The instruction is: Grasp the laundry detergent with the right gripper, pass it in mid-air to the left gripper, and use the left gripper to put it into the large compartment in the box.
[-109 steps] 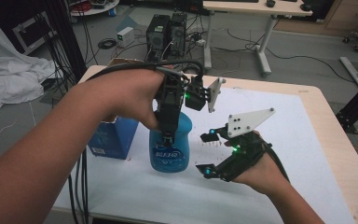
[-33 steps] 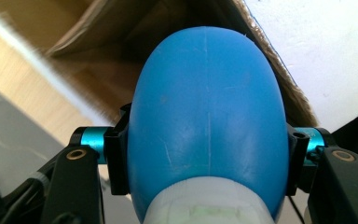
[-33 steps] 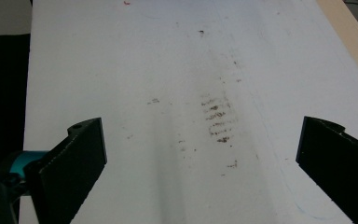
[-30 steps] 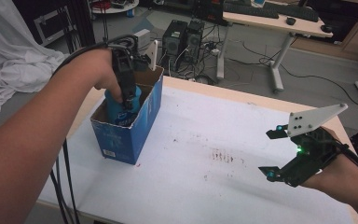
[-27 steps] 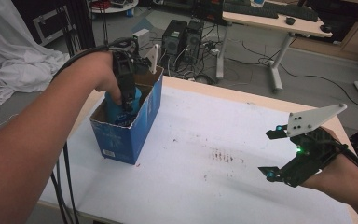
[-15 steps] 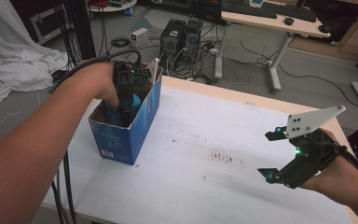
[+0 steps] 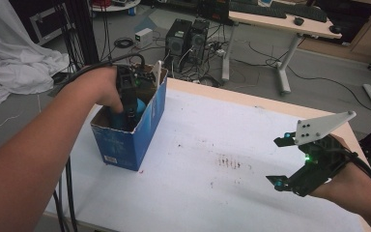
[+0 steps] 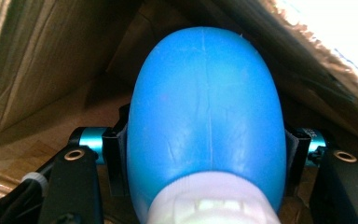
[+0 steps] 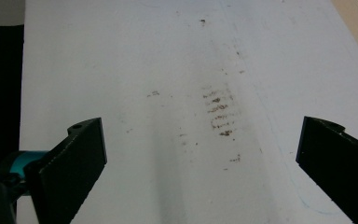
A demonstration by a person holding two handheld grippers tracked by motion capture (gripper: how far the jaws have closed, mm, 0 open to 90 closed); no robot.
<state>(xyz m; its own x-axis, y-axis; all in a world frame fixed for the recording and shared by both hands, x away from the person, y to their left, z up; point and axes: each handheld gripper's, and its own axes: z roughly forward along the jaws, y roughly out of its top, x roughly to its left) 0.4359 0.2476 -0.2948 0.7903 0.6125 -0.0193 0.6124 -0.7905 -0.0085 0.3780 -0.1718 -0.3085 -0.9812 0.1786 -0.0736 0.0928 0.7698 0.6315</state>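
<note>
Bottle (image 8: 205, 116), blue with a white cap end, sits clamped between the two black jaws of the left gripper (image 7: 128, 92), and brown cardboard walls close in on every side of it in the left gripper view. Nearest the person, at the right edge of the white table (image 7: 212, 193), the right gripper (image 7: 294, 162) hangs above the surface with its jaws spread wide and nothing between them; a grey three-cornered plate (image 7: 321, 128) rides on top of it. Under it, a patch of brown smudges (image 9: 219, 114) marks the bare tabletop. Farther off to the left, a blue cardboard box (image 7: 130, 140) stands near the table's left edge, top open, and the left hand (image 7: 101, 89) reaches down into it, its wrist and the box wall hiding most of the bottle from above. Beyond the table, computer towers (image 7: 188, 38) and cables lie on the floor. Compared with half a second ago, the left gripper has sunk slightly deeper into the box; the right one has stayed put.
</note>
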